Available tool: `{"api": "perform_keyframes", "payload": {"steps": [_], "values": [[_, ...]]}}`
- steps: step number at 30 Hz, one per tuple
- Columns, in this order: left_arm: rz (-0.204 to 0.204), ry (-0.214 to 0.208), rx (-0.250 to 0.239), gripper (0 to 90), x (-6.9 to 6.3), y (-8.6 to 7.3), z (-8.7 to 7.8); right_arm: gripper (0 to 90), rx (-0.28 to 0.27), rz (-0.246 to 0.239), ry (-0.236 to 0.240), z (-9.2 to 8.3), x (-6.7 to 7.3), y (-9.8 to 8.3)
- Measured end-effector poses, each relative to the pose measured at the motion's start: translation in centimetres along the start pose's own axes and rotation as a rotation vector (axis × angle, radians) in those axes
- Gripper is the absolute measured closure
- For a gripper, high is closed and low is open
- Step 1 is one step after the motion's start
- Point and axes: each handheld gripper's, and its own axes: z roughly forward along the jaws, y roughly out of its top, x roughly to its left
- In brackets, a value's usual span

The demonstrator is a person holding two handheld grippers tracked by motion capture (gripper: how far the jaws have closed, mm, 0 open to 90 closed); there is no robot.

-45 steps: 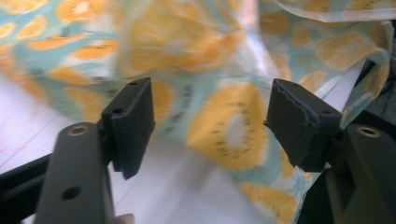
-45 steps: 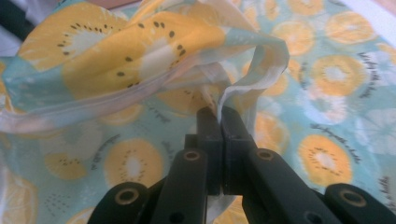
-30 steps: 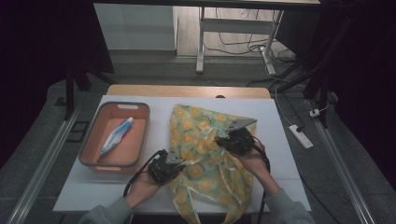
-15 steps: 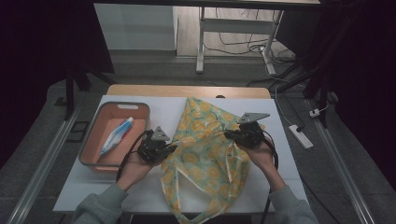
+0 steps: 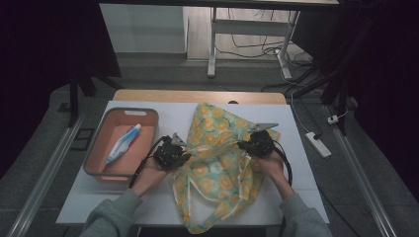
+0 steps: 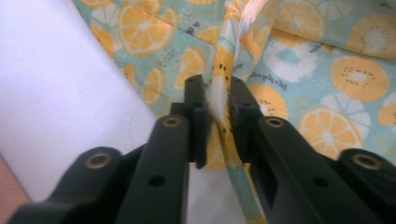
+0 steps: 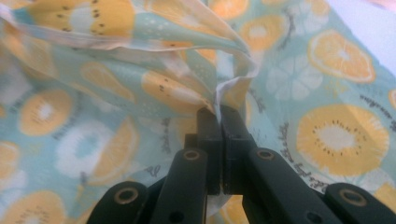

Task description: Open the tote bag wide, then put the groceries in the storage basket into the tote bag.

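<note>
Fruit-print cloth bag (image 5: 217, 163) held between both tongs, lying on tabletop (image 5: 306, 163), handles trailing toward person. Since a second ago, bag shifted up the tabletop and pulled wider; judged as mouth being opened. Left tongs (image 6: 214, 116) closed on thin fabric edge; right tongs (image 7: 218, 122) clamped tight on opposite hem. Beyond left tongs: orange tray (image 5: 148, 118) with toothpaste tube (image 5: 121, 145), probably next to be packed. White tabletop on wood; dim room, cables, power strip (image 5: 318, 144) past right tongs.
</note>
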Motion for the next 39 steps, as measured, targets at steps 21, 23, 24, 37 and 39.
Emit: {"api": "perform_keyframes", "payload": {"steps": [21, 23, 24, 37, 39], "values": [[-0.052, -0.097, -0.232, 24.4, 3.7, -1.4, -10.0, 87.8, -0.098, -0.036, 0.069, -1.7, 1.8, 1.1], [-0.062, -0.063, -0.229, 25.4, 4.6, -1.7, -10.2, 87.8, -0.103, -0.039, 0.072, -1.7, 1.8, 1.1], [-0.07, -0.055, -0.229, 26.1, 4.9, -1.9, -10.3, 87.8, -0.103, -0.039, 0.07, -1.7, 1.8, 1.1], [-0.137, 0.017, -0.202, 24.9, 8.2, -3.4, -10.6, 87.8, -0.105, -0.047, 0.072, -1.8, 1.9, 1.1], [-0.14, 0.022, -0.196, 24.6, 8.4, -3.4, -10.4, 87.8, -0.103, -0.047, 0.071, -1.8, 1.9, 1.1]]}}
